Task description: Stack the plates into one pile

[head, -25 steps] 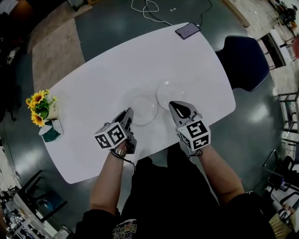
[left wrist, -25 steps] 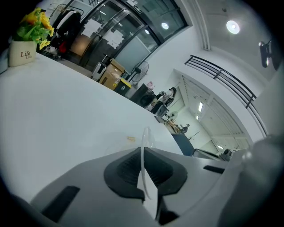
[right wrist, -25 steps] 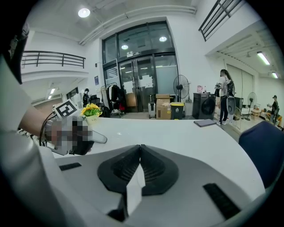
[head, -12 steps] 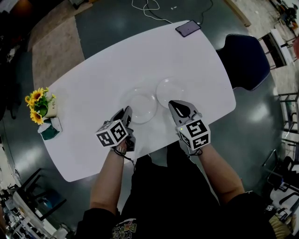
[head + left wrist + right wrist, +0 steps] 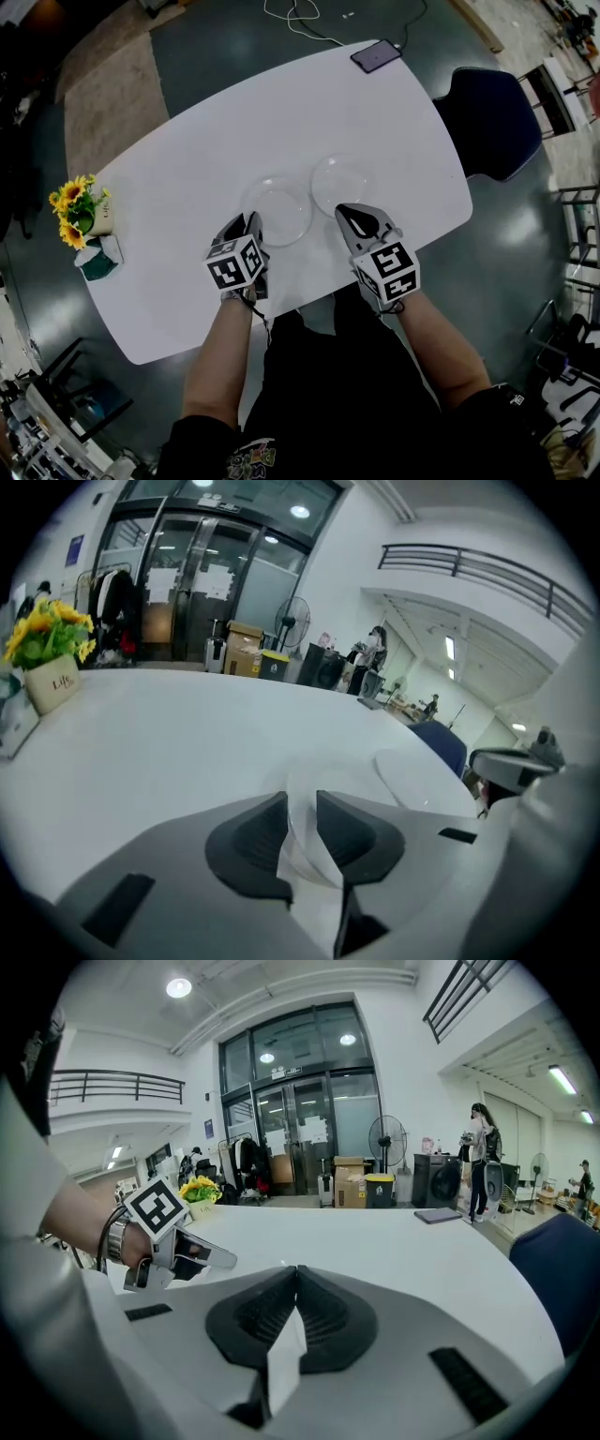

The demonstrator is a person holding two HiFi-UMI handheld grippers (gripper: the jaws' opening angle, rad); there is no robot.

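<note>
Under both tools, a white worktop (image 5: 187,178) with rounded corners. Bears two clear plates lying flat side by side: left plate (image 5: 281,208) with its near rim between the just-opening, parted jaws of the left tool (image 5: 251,225), right plate (image 5: 337,180) directly ahead of the tip of the right tool (image 5: 346,214). Also bears a dark phone (image 5: 376,57) at the far corner, well beyond the right tool, and a pot of sunflowers (image 5: 82,208) with a green-and-white item (image 5: 98,264) just beside it, well left of the left tool.
</note>
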